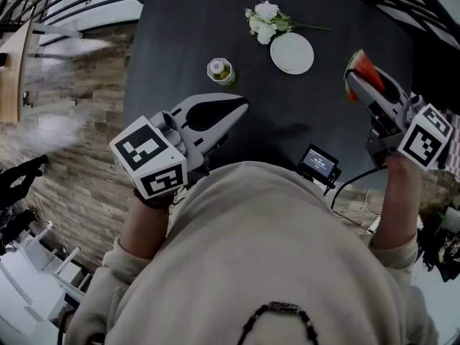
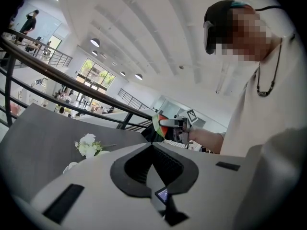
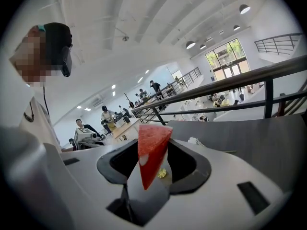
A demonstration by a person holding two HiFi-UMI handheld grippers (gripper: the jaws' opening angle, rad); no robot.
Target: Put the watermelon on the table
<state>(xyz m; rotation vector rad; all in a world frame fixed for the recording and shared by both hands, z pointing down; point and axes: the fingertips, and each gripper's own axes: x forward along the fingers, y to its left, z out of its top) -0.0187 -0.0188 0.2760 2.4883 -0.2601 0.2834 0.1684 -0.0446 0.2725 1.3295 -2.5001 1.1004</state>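
- Dark table [image 1: 180,20] fills most of the head view, with wood-plank floor beside it. The left gripper [image 1: 241,106] is over its near part, jaws pressed together with nothing in them.
- Just ahead of the left gripper's tips stands a small jar [image 1: 221,70]. Further ahead, toward the right gripper's side, lie a white plate [image 1: 292,52] and a bunch of white flowers [image 1: 264,20].
- The right gripper [image 1: 366,85] is by the table's edge with the watermelon slice [image 1: 363,69] clamped at its tips, red flesh and green rind showing. A small screen device [image 1: 318,162] sits between the two grippers, close to the person's body.
- In the left gripper view, the left gripper [image 2: 152,145] has its jaws meeting at the tips and is empty. The flowers [image 2: 88,145] lie on the table [image 2: 43,138] ahead and to the left of the tips.
- Beyond those tips, the right gripper [image 2: 165,123] holds the watermelon slice [image 2: 157,128] up off the table.
- In the right gripper view, the right gripper [image 3: 154,140] grips the watermelon slice [image 3: 149,150], which stands between its jaws with its point down. A railing [image 3: 216,87] and people in a bright hall lie beyond.
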